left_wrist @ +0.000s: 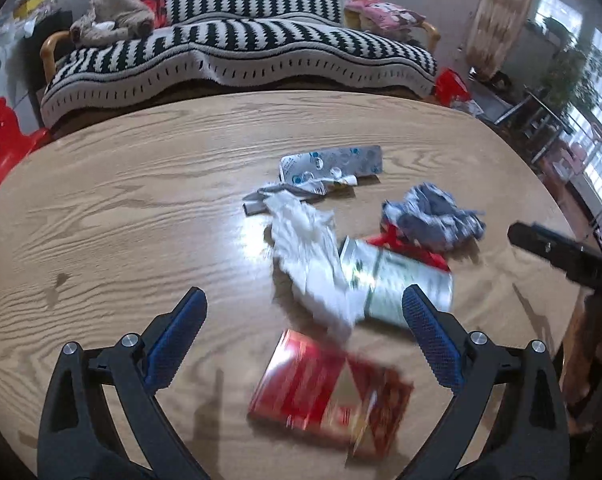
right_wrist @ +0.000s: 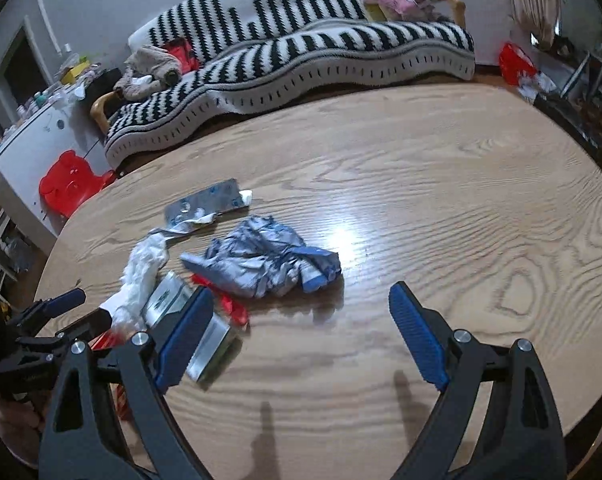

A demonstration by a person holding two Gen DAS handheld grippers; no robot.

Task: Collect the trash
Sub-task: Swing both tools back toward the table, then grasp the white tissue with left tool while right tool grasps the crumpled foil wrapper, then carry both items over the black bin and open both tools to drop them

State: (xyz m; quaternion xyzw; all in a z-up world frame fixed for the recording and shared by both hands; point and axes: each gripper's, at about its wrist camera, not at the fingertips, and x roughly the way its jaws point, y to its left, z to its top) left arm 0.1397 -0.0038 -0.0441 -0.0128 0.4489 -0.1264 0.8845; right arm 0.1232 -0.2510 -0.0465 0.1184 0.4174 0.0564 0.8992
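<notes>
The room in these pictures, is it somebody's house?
Probably yes, a living room at home. Behind the round light wooden table stands a sofa draped in a black-and-white striped blanket, a grey stuffed toy lies on it, and a red plastic child's stool sits on the floor.

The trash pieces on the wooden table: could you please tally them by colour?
Red: 2, flat red snack packet, red wrapper scrap
White: 1, crumpled white tissue
Silver: 2, silver blister strip, silver foil pouch
Blue-grey: 1, crumpled blue-grey wrapper
Total: 6
</notes>
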